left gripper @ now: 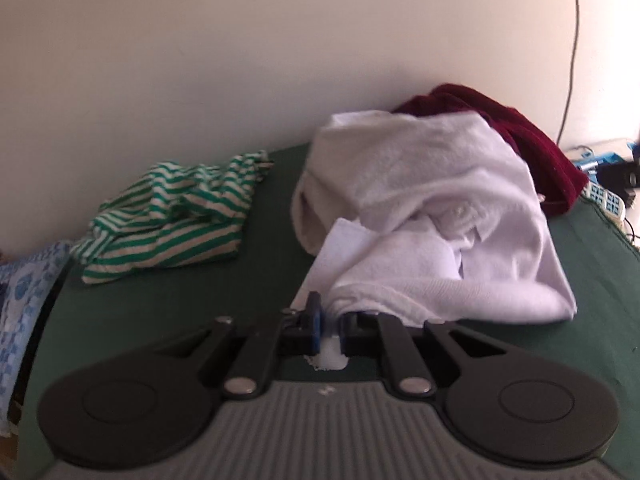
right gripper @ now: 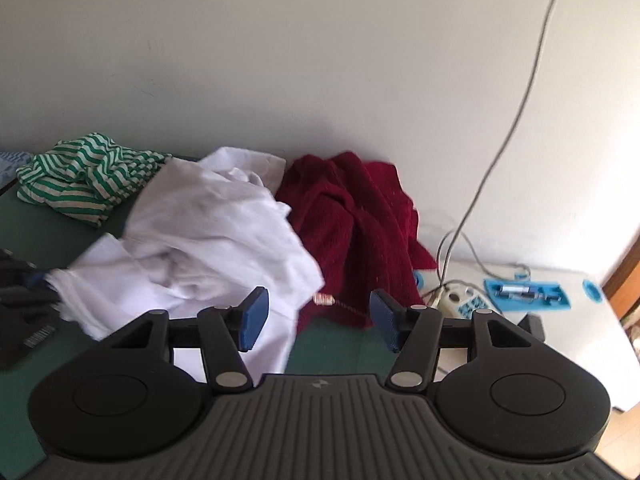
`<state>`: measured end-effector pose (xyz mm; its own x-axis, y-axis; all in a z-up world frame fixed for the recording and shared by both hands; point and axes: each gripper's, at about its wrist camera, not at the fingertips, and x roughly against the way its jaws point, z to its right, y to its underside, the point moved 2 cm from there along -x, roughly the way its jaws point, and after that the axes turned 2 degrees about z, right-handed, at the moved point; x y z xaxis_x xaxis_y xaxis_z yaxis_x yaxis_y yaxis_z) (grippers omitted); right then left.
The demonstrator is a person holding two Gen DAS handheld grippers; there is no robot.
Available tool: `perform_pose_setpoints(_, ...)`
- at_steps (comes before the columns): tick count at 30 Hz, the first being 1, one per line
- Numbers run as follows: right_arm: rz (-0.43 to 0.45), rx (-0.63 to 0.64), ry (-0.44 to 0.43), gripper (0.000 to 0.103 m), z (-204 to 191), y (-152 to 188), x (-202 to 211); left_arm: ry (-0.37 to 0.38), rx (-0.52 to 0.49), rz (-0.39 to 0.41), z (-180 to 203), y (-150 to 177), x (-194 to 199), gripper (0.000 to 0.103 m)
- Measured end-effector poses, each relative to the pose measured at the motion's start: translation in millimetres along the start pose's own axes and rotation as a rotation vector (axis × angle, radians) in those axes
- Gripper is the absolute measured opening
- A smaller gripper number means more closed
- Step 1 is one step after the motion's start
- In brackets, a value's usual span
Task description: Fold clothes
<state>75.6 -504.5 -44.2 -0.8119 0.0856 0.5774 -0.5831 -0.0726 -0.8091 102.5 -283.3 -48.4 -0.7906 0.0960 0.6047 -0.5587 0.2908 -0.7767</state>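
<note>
Crumpled white garment (left gripper: 432, 216) heaped on green tabletop (left gripper: 180, 312), between striped green-and-white garment (left gripper: 168, 212) and dark red garment (left gripper: 520, 136) bunched against the wall behind. Left gripper (left gripper: 329, 322) drawn narrow, fingers (left gripper: 314, 320) pinched on a near corner of the white garment, a tuft of cloth poking back through the gap. Right gripper (right gripper: 318, 316) spread wide, holding nothing, hovering at the white garment's right-hand near edge, with one blue pad over white cloth and the other over the red garment's hem. From the right wrist view, bulk of the white garment (right gripper: 208, 240) lying ahead and left of the open fingers (right gripper: 254, 316), its long run stretching leftward toward the left gripper's pinch. Probably the step in hand: securing a second corner to lift and spread the cloth. Right gripper nearer the free edge; likely a short shift left and down. Risk: catching red fabric along with white.
</note>
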Motion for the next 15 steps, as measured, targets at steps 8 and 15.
perform_pose_setpoints(8, -0.066, -0.033, -0.304, 0.064, -58, 41, 8, -0.199, 0.118, -0.069, -112, 55, 75, 0.017)
perform_pose_setpoints(15, -0.136, 0.010, -0.412, 0.051, -113, 63, 0, -0.188, 0.120, -0.082, -117, 84, 96, 0.077)
